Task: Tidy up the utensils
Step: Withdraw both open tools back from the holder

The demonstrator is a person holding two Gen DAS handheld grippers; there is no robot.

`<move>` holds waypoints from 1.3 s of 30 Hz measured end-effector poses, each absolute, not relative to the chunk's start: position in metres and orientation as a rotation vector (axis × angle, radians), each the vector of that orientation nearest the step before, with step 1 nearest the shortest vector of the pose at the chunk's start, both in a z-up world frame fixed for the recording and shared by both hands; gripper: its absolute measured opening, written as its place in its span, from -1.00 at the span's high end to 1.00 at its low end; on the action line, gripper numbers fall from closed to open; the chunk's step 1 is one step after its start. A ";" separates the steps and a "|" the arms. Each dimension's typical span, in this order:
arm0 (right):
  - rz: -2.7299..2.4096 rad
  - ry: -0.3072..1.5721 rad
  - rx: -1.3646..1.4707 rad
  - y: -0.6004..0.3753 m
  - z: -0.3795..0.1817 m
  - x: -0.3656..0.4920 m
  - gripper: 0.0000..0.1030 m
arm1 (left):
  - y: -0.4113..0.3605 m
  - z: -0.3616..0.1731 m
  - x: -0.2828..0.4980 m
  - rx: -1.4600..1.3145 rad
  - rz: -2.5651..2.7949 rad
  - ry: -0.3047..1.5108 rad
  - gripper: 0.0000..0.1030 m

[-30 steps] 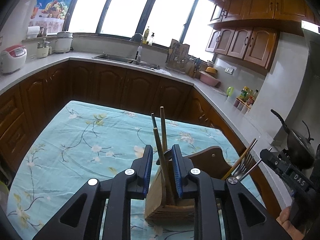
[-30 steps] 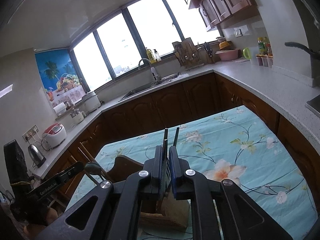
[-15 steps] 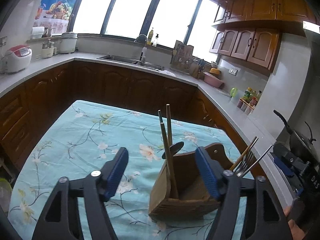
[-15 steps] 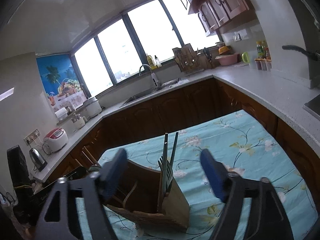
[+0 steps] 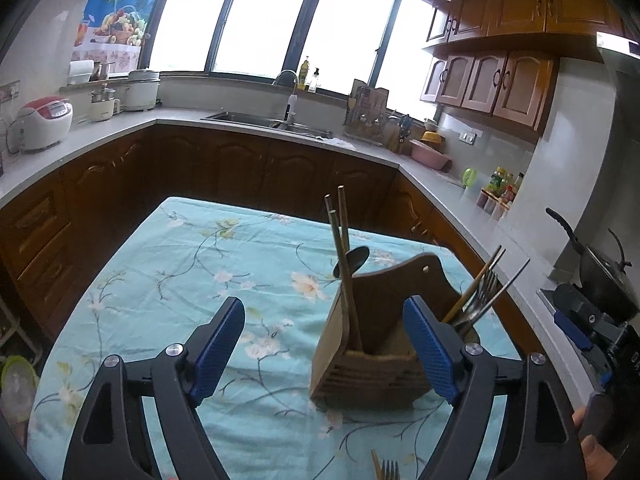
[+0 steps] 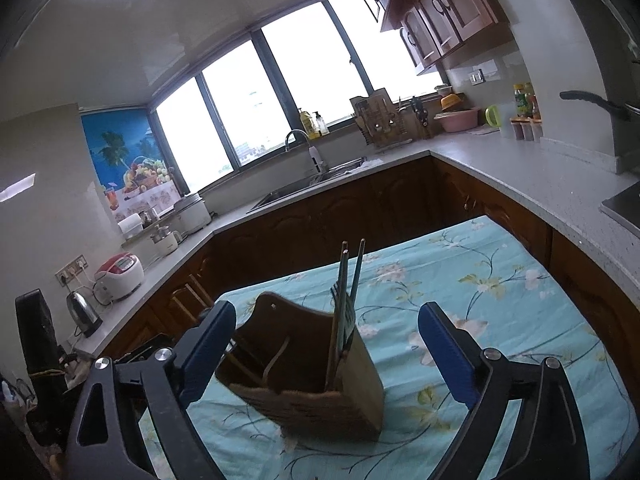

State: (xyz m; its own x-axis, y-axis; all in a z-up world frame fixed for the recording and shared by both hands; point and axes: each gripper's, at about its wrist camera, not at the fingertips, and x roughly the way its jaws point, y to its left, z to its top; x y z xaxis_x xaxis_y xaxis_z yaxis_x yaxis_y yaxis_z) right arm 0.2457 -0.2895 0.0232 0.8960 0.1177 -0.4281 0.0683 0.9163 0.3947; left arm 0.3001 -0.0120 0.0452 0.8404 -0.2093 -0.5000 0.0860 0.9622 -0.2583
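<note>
A wooden utensil holder [image 5: 372,344] stands on the table with the teal floral cloth [image 5: 192,264]; it also shows in the right wrist view [image 6: 316,368]. Chopsticks [image 5: 340,240] and a spoon [image 5: 356,260] stand in its left compartment, forks and chopsticks [image 5: 480,296] in its right one. In the right wrist view chopsticks and a fork [image 6: 346,292] stand in the near compartment. My left gripper [image 5: 324,344] is open and empty, just in front of the holder. My right gripper [image 6: 326,356] is open and empty, its jaws either side of the holder. A fork [image 5: 388,470] lies on the cloth at the bottom edge.
Dark wood cabinets and a grey counter [image 5: 280,128] ring the table, with a sink [image 5: 260,118], a rice cooker [image 5: 44,122] and a knife block [image 5: 366,110]. A black wok [image 5: 600,272] sits at the right. A kettle [image 6: 82,312] stands on the left counter.
Both grippers opened wide, let go of the chopsticks they held in the holder, and drew back. The utensils now stand free in the holder.
</note>
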 end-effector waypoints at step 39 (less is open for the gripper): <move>0.027 0.387 0.167 -0.221 0.028 0.067 -0.97 | 0.008 0.042 0.076 -0.064 -0.106 0.422 -0.98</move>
State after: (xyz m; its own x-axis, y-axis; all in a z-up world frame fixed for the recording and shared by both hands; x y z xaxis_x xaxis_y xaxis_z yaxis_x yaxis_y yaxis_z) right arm 0.0673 -0.2206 0.0277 0.9260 0.0583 -0.3730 0.0052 0.9859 0.1671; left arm 0.0757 0.0082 0.0420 0.9067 -0.1160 -0.4055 0.0895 0.9924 -0.0839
